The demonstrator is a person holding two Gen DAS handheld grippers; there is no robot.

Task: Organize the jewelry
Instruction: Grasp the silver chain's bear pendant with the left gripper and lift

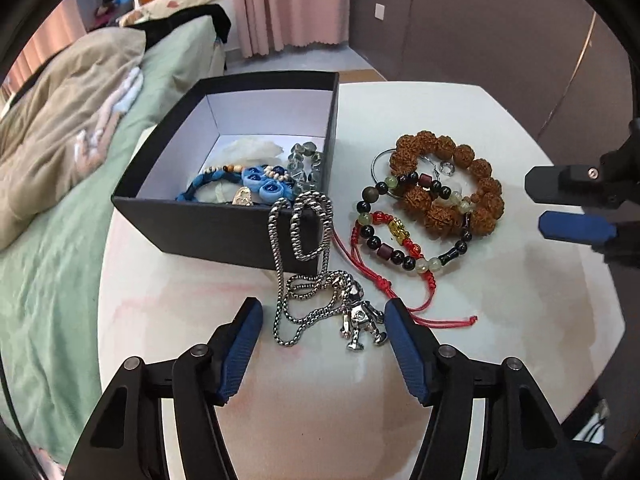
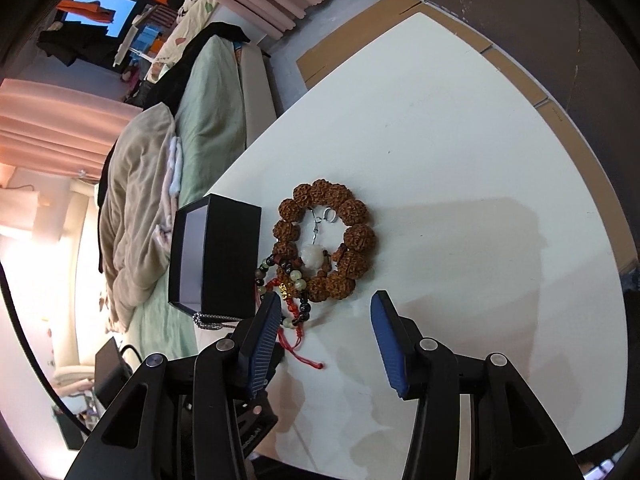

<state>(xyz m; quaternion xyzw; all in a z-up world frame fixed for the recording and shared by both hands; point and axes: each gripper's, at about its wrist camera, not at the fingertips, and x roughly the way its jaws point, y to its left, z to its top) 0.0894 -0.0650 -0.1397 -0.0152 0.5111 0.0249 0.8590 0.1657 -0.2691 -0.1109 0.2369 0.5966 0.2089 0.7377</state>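
A black open box (image 1: 224, 224) on the white table (image 1: 480, 320) holds a blue bracelet (image 1: 256, 184), a clear bead bracelet and other pieces. A silver chain necklace (image 1: 304, 240) hangs over the box's front wall, and its robot pendant (image 1: 360, 320) lies on the table between my open left gripper's (image 1: 324, 312) fingers. To the right lie a brown seed bracelet (image 1: 452, 184), a dark bead bracelet (image 1: 400, 240) and a red cord bracelet (image 1: 400, 276). My right gripper (image 2: 324, 304) is open and empty, just short of the brown bracelet (image 2: 356, 236); it also shows in the left wrist view (image 1: 560, 204).
A bed (image 1: 80, 200) with green sheet and beige blanket lies left of the table. The box (image 2: 224, 256) stands at the table's left edge. Cardboard (image 2: 516, 64) lies on the floor beyond the table. Pink curtains (image 1: 288, 0) hang at the back.
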